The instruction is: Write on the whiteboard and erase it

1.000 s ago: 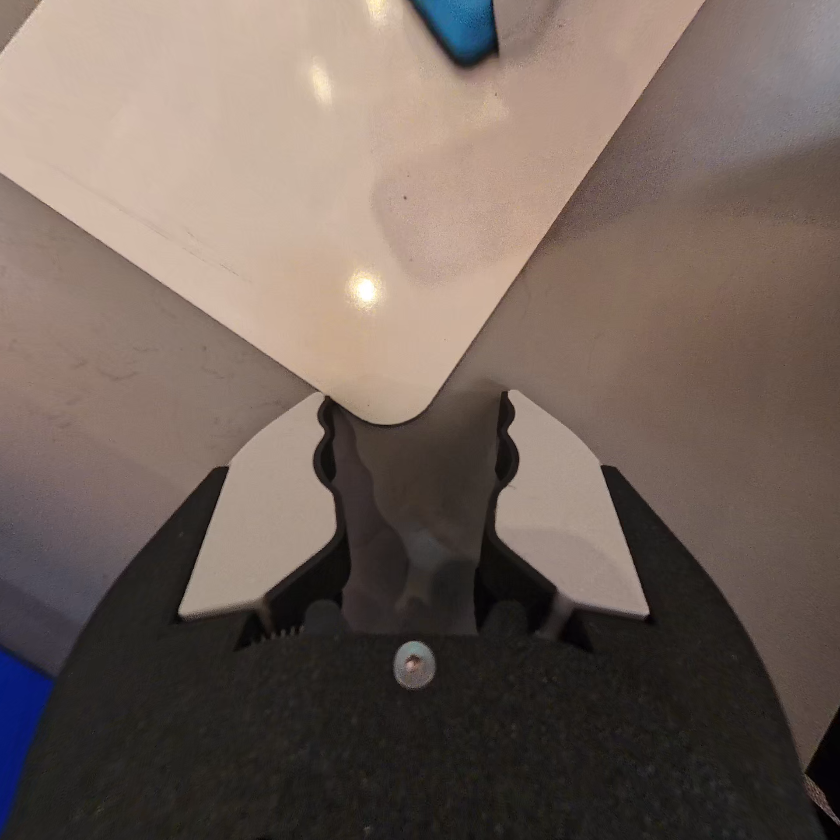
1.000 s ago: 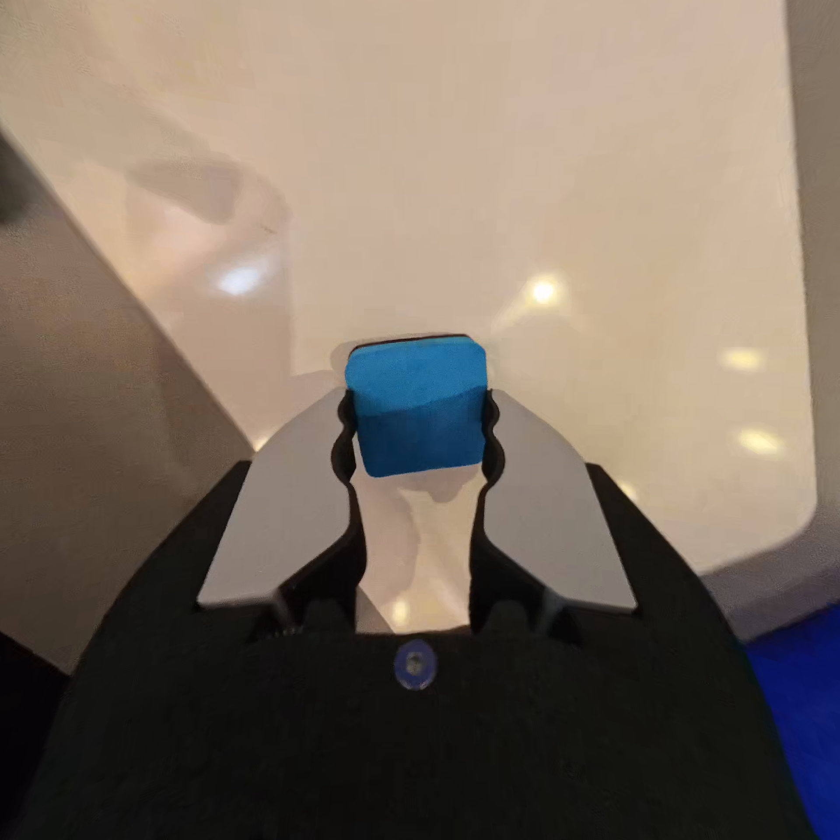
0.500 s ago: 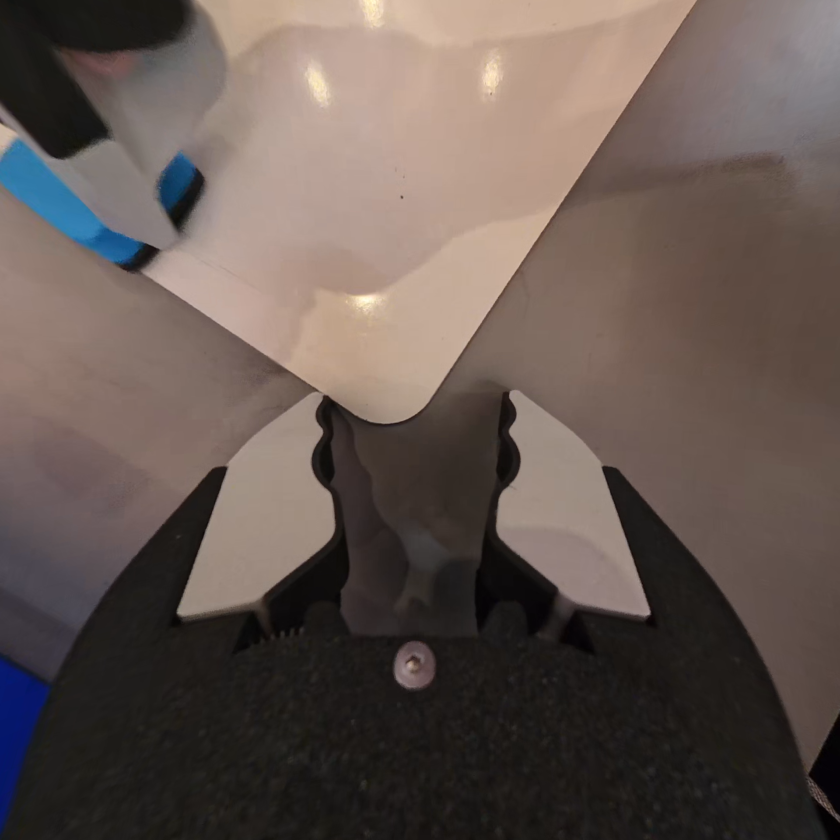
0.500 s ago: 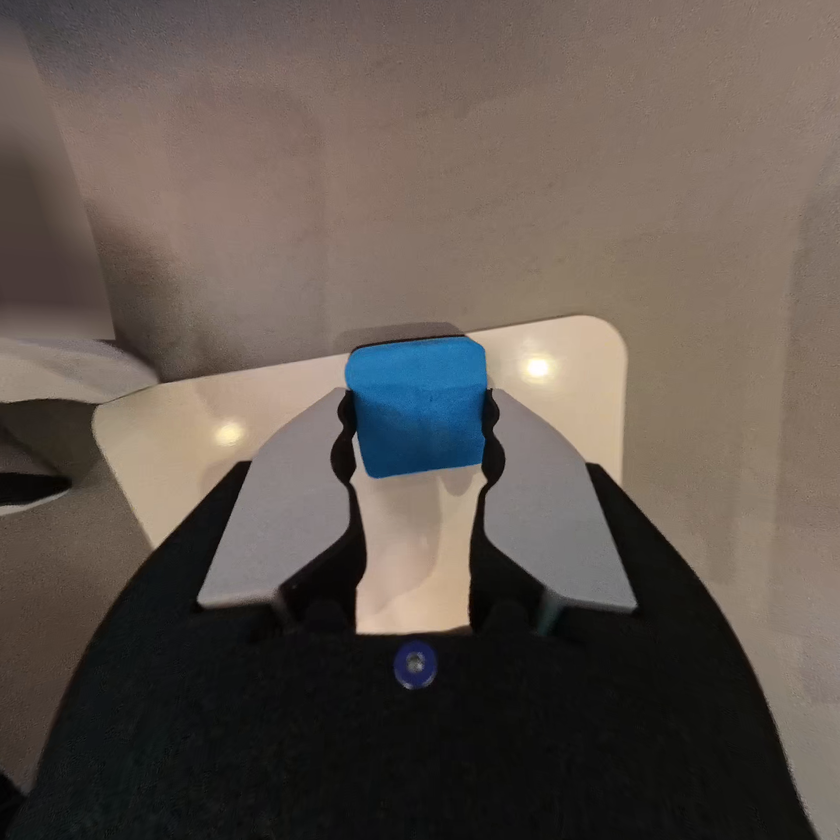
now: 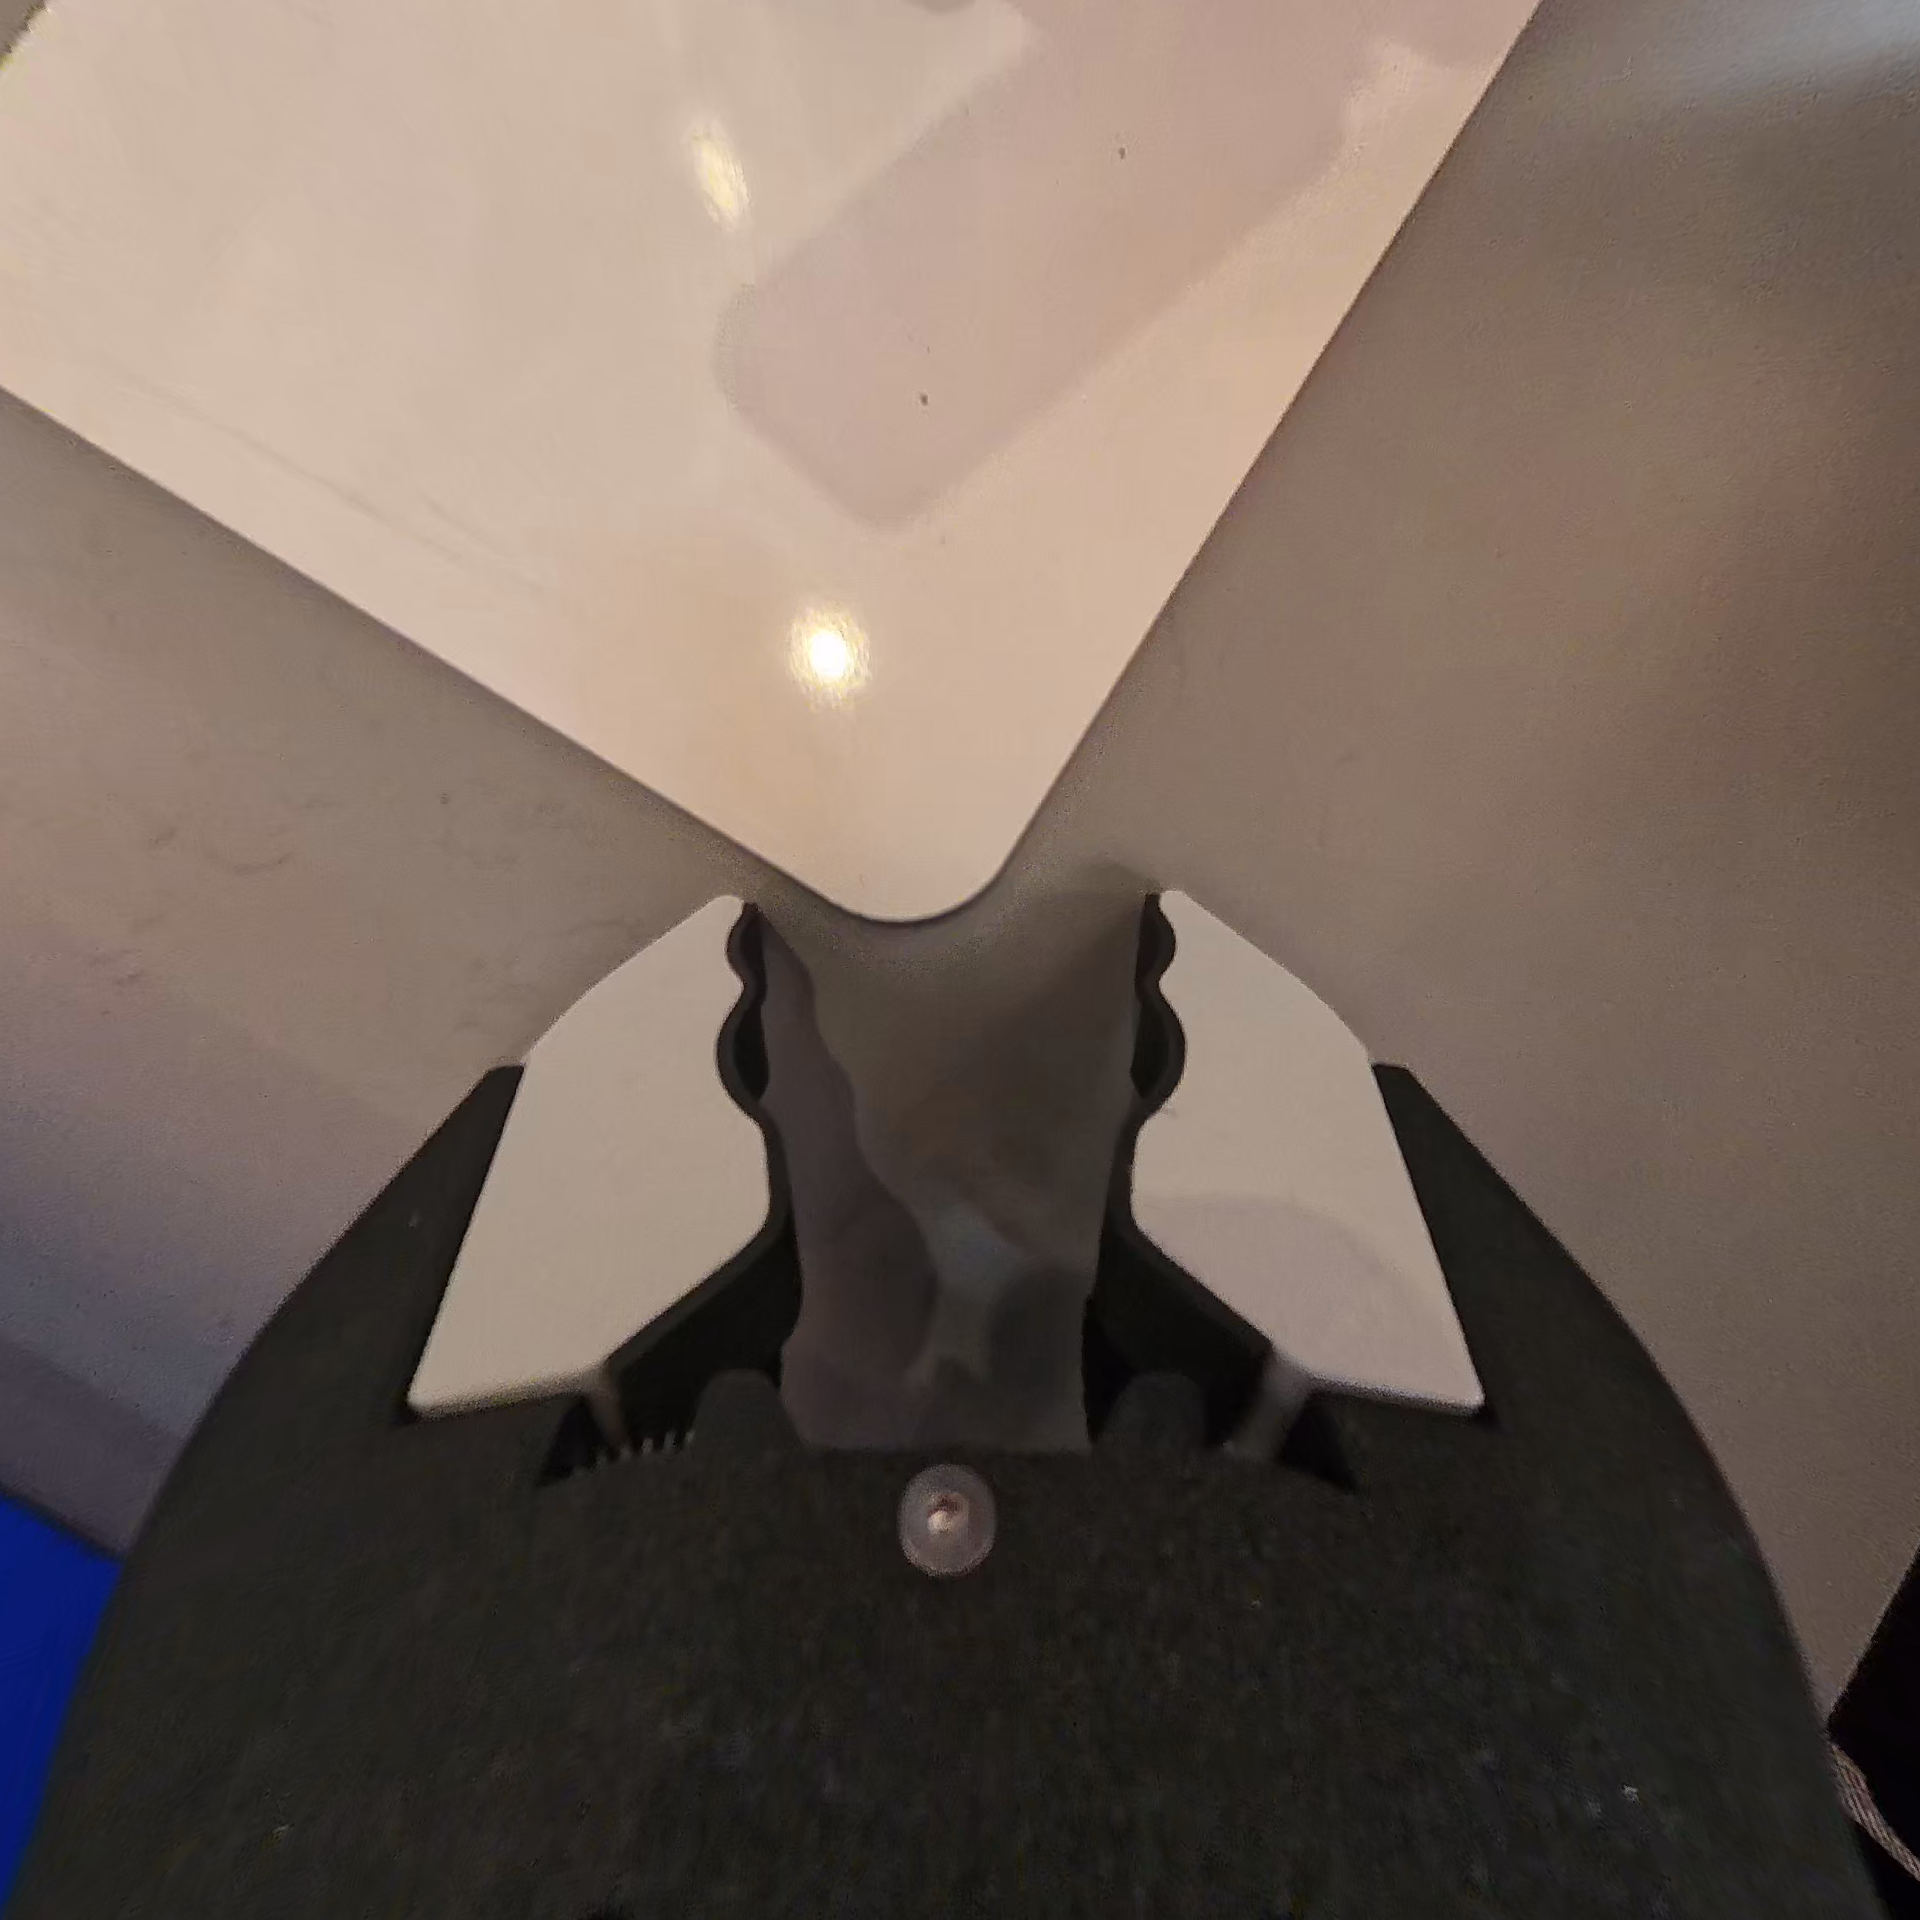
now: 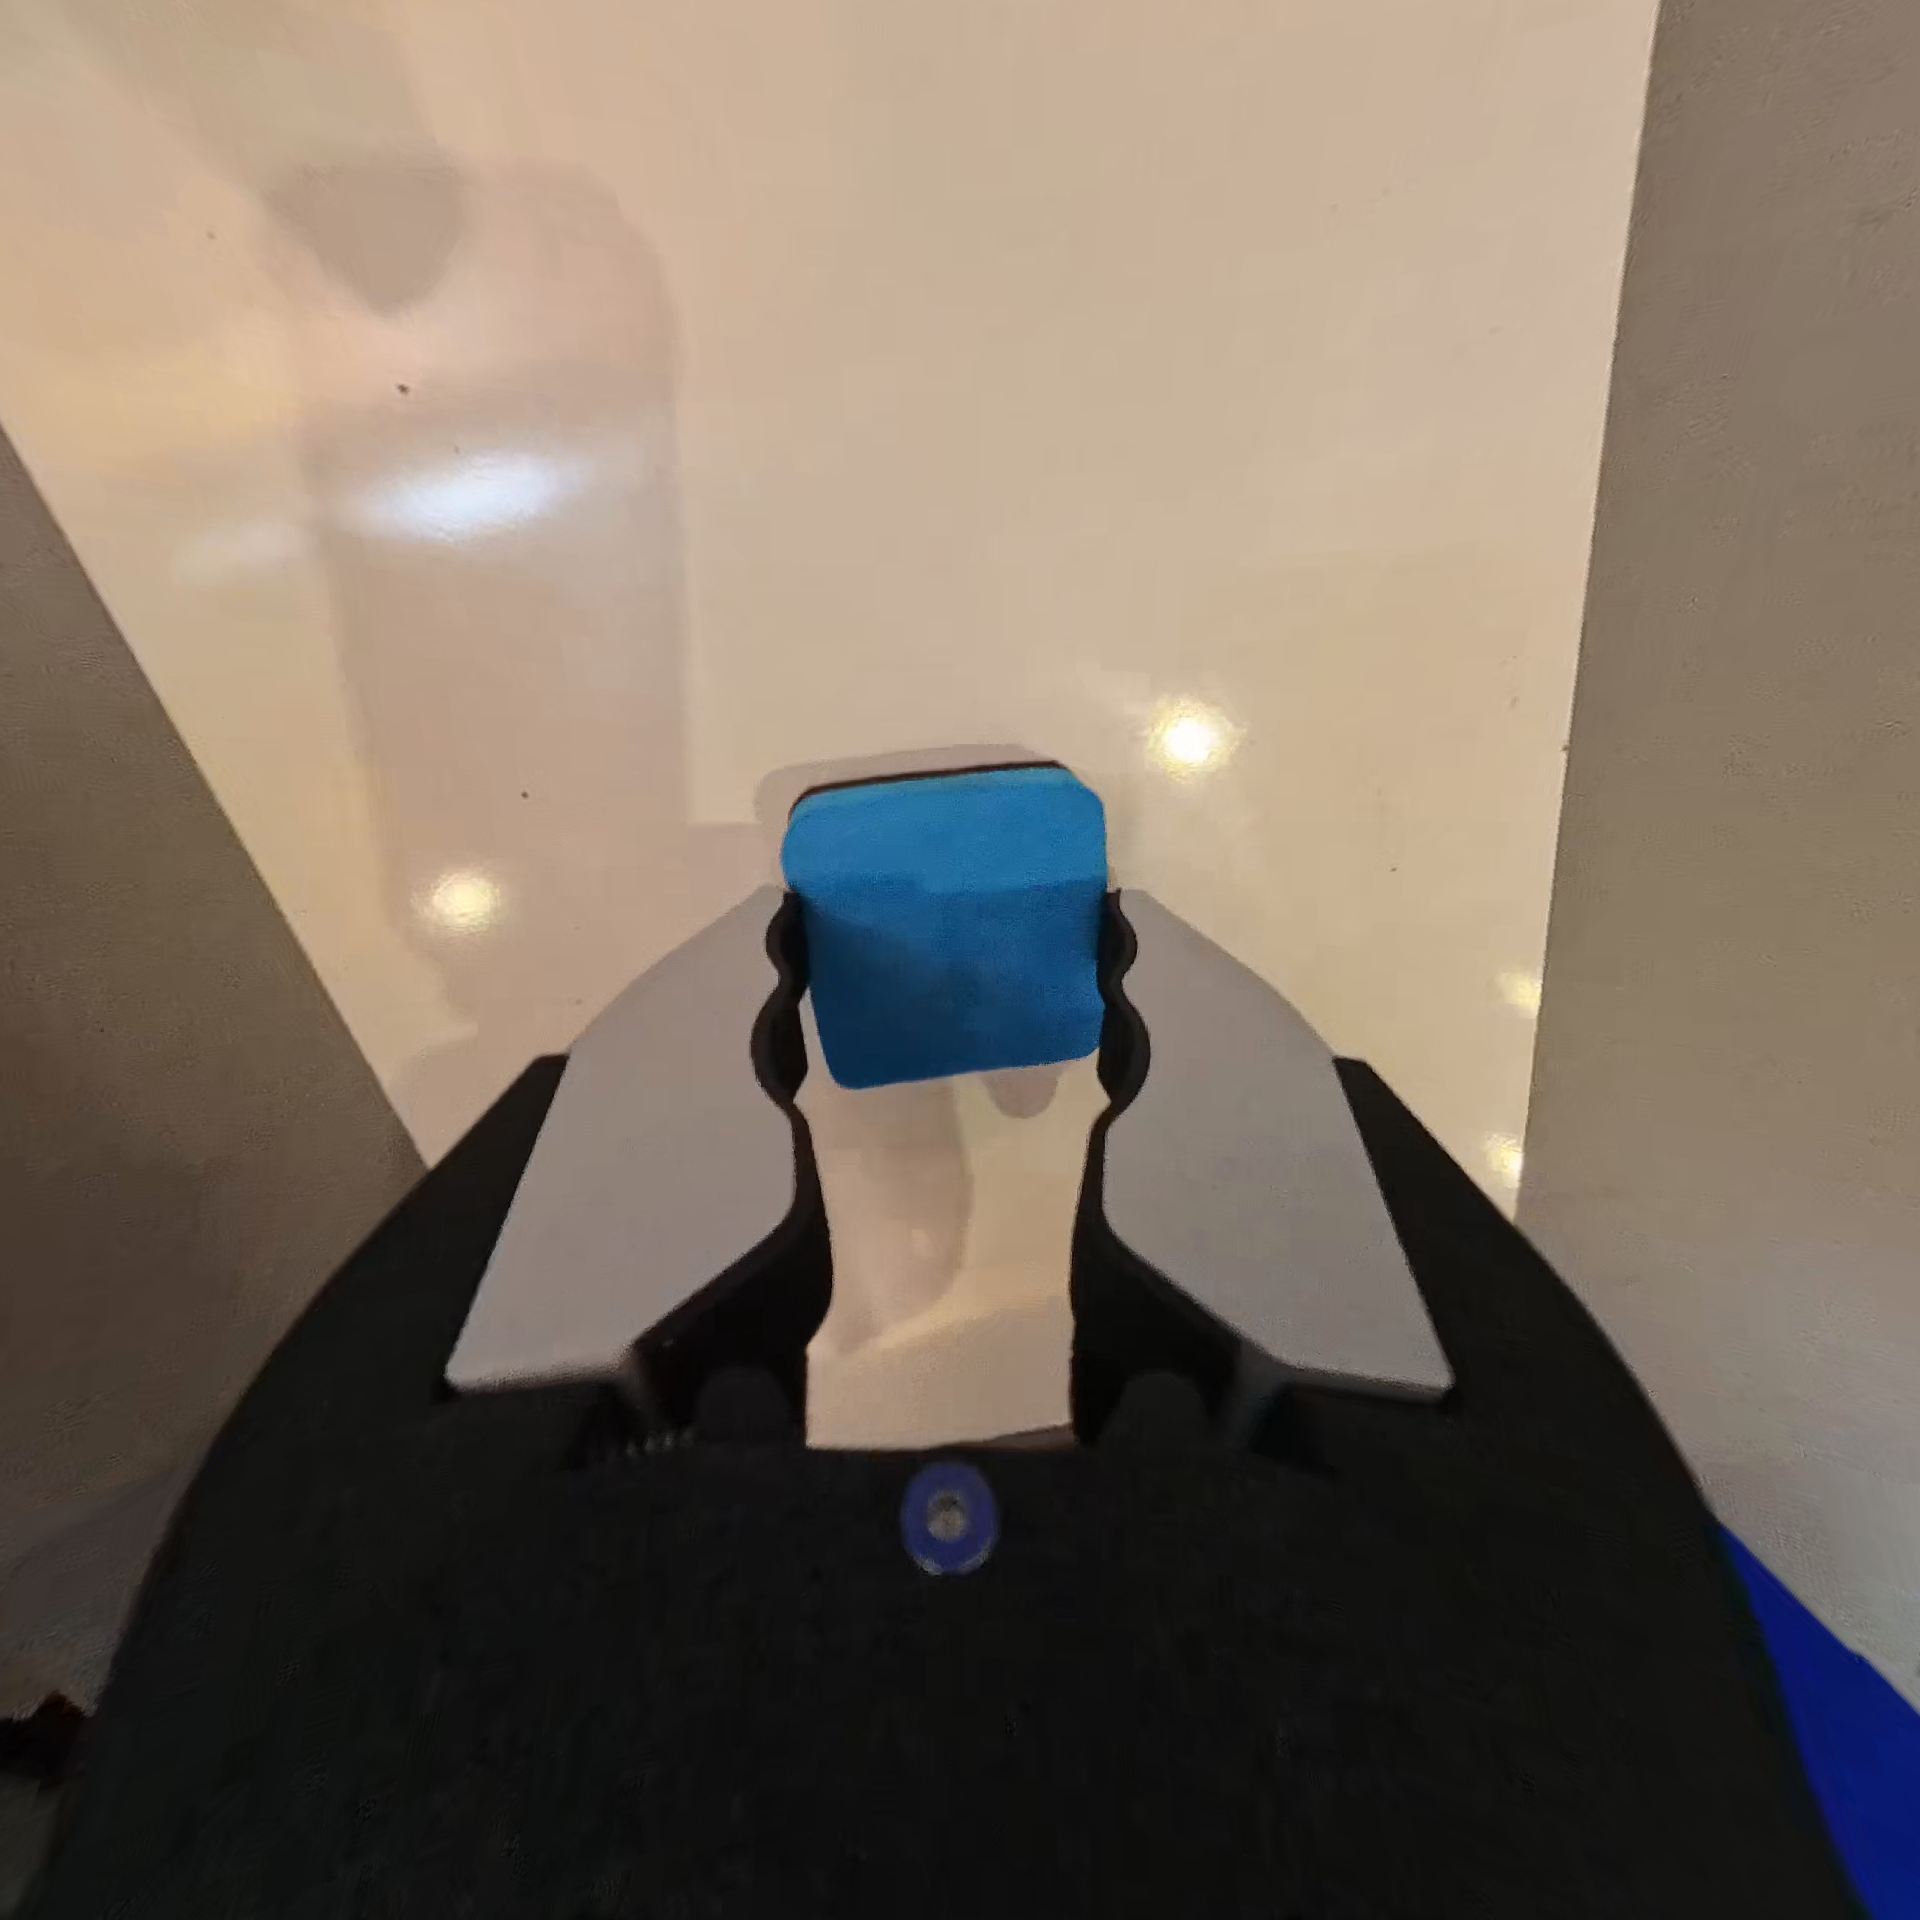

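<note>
Over the glossy white rounded-corner whiteboard [image 6: 1091, 416], the right tool [image 6: 945, 956] is back with its jaws clamped on the sides of the blue foam eraser block with a dark underside [image 6: 940, 935]. Half a second ago this view looked across the board from farther back, towards a grey wall, with the eraser lifted; now the board fills the view again and the eraser sits low against it, though actual contact cannot be confirmed. In the left wrist view the right tool has gone from the upper left edge, where it was blurred in passing half a second ago. The left tool [image 5: 945, 997] has not moved: jaws apart, holding nothing, tips resting on the grey bench [image 5: 1558, 727] either side of the whiteboard's [image 5: 520, 364] near corner. No writing shows on the board, only light reflections, tiny specks and a faint scuff line. Judging from this, erasing is in its closing passes, with little left to wipe.
</note>
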The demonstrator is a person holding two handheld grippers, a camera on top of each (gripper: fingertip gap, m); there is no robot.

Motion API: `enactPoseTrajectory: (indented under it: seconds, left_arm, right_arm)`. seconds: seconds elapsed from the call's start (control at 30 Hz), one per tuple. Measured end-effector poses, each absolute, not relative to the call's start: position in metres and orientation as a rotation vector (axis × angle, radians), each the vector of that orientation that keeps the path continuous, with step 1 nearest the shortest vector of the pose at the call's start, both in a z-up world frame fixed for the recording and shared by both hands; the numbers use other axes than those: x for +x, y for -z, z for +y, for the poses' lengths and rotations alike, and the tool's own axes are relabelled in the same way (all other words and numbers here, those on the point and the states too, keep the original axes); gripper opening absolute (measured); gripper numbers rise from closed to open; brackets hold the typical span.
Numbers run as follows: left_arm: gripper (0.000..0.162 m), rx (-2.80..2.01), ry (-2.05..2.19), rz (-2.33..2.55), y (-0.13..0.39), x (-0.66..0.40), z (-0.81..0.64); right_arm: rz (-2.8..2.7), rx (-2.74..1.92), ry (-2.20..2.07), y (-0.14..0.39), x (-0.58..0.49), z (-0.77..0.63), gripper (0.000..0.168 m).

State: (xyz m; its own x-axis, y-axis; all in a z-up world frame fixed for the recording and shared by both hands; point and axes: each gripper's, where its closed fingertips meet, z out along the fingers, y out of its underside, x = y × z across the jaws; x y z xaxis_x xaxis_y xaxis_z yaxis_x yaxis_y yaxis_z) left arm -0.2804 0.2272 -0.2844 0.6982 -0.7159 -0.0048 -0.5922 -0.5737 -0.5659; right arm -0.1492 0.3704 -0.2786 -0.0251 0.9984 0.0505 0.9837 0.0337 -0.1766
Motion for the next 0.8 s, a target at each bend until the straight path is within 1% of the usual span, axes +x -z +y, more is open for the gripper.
enactPoseTrajectory:
  seconds: [0.1, 0.2, 0.3, 0.33, 0.37, 0.43, 0.57, 0.63, 0.8]
  left_arm:
    - [0.067, -2.383, 0.294, 1.001, 0.284, -0.281, 0.226]
    - [0.067, -2.385, 0.294, 0.995, 0.284, -0.280, 0.225]
    - [0.067, -2.387, 0.294, 0.996, 0.284, -0.280, 0.226]
    - [0.067, -2.387, 0.294, 0.995, 0.284, -0.280, 0.226]
    - [0.067, -2.385, 0.294, 0.993, 0.284, -0.281, 0.225]
    - [0.067, -2.383, 0.295, 0.987, 0.284, -0.281, 0.225]
    - [0.067, -2.381, 0.296, 0.986, 0.284, -0.281, 0.225]
    - [0.067, -2.382, 0.295, 0.987, 0.285, -0.281, 0.225]
    - [0.067, -2.381, 0.297, 0.991, 0.285, -0.281, 0.225]
  right_arm:
    - [-2.199, -2.069, -0.135, 0.278, -0.145, 0.372, 0.054]
    - [-2.243, -1.962, -0.084, 0.280, -0.149, 0.369, 0.054]
    - [-2.226, -1.940, -0.144, 0.279, -0.154, 0.364, 0.054]
    - [-2.209, -1.942, -0.153, 0.278, -0.155, 0.365, 0.056]
    - [-2.183, -1.947, -0.158, 0.275, -0.154, 0.367, 0.061]
    - [-2.132, -1.966, -0.205, 0.263, -0.151, 0.364, 0.063]
    - [-1.939, -1.966, -0.354, 0.221, -0.134, 0.351, 0.062]
    - [-1.820, -1.978, -0.393, 0.210, -0.117, 0.344, 0.063]
    - [-1.495, -2.008, -0.535, 0.226, -0.084, 0.312, 0.064]
